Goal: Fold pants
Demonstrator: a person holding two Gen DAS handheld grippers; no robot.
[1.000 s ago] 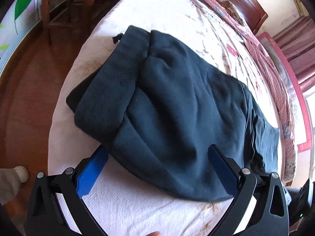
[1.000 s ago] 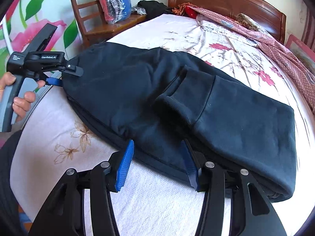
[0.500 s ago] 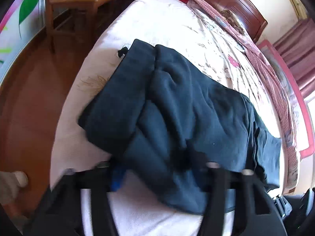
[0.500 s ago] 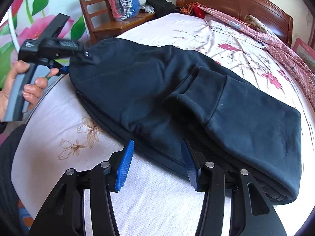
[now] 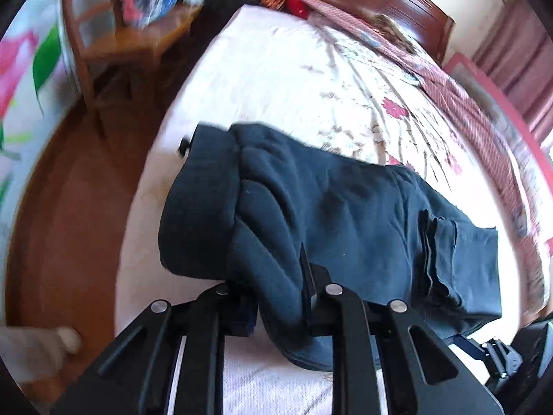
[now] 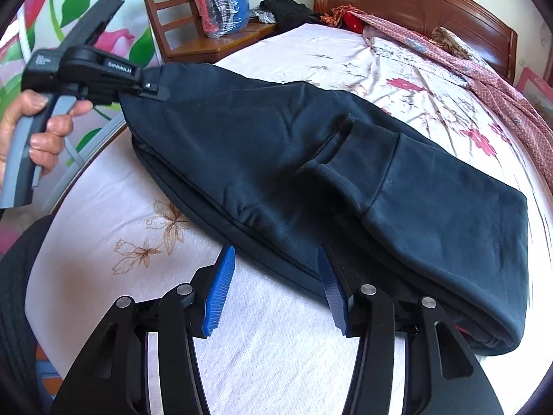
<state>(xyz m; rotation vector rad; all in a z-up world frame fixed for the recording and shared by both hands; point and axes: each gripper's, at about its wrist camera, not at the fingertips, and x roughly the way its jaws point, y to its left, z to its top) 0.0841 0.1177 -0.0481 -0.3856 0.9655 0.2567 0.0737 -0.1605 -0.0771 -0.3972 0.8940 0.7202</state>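
Note:
The dark navy fleece pants (image 6: 311, 173) lie folded lengthwise on the bed, also in the left wrist view (image 5: 345, 214). My left gripper (image 5: 276, 297) is shut on the near end of the pants, with cloth bunched between its fingers and lifted off the sheet. It shows in the right wrist view (image 6: 145, 86) at the pants' left end. My right gripper (image 6: 276, 287) is open, its blue pads (image 6: 219, 294) low over the sheet at the pants' near edge. Its right finger (image 6: 331, 287) touches the cloth edge.
The bed (image 6: 276, 363) has a white floral sheet and a wooden headboard (image 6: 414, 3). A pink patterned quilt (image 6: 484, 79) lies along the far right. A wooden chair (image 6: 179, 17) with a bagged bundle stands at the bed's left. Wooden floor (image 5: 69, 207) lies beyond the bed's left edge.
My left gripper has closed on the end of the pants and lifted it, bunching the cloth. My right gripper has stayed open at the near edge.

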